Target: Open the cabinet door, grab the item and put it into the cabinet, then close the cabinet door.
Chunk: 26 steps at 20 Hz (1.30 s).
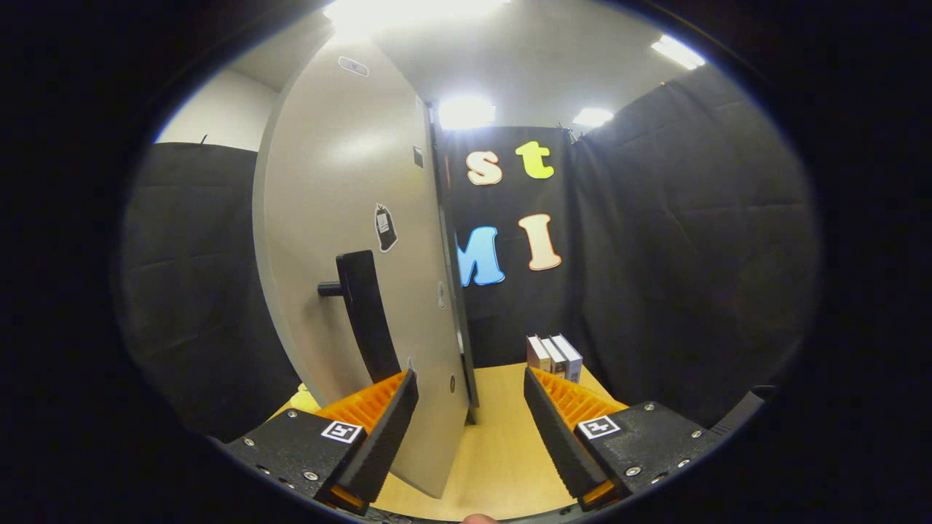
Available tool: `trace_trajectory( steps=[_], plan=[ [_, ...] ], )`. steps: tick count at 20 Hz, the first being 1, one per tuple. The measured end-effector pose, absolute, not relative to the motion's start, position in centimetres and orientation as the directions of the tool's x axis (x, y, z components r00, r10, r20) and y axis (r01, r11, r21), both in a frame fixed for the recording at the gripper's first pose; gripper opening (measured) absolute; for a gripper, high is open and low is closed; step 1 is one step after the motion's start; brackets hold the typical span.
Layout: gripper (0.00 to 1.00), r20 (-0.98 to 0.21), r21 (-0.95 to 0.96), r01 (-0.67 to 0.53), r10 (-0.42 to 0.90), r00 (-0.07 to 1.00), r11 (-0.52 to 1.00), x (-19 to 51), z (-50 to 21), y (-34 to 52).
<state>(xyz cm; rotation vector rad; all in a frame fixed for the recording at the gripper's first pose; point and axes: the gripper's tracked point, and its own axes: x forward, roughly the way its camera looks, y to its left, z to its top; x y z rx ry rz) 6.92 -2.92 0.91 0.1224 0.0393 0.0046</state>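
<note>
Door edge is what the coming move is turning on: the tall beige cabinet door [349,240] is standing swung out, seen nearly edge-on, its free edge running upright and reaching down between the two fingers of the gripper [471,429]. The fingers are standing spread wide, pressing on nothing. The left finger is sitting just in front of the door's outer face, below the black vertical bar handle [366,320], whose long axis is running up and down and leaning slightly; the right finger is lying well clear of the door, over the bare light wooden tabletop [502,437].

The items to be stored appear to be the small upright boxes [553,356], standing side by side just beyond the right fingertip, near the black cloth wall. They are lying ahead and to the right of the fingers, on the far side of the door's edge. Three boxes are showing, though the fisheye is making them small.

One door, one handle and one black tag-shaped sticker [385,228] on the door's face are counting up. The cabinet's inside is hidden behind the door. Judging by this, the door is already opened and the grab is not yet begun.
</note>
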Motion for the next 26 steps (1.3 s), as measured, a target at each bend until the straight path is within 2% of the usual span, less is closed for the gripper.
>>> trace_trajectory(
  steps=[6,9,12,26],
  plan=[
    [0.92,-0.02,0.12,-0.053,0.056,0.998,0.991,9.2,1.2,7.6],
    [0.92,-0.014,0.139,-0.119,0.122,0.992,0.983,11.1,1.7,13.5],
    [0.94,0.026,0.12,-0.138,0.136,0.99,0.983,12.4,3.1,17.1],
    [0.94,0.006,0.103,-0.038,0.037,0.999,0.994,15.9,2.0,17.0]
  ],
)
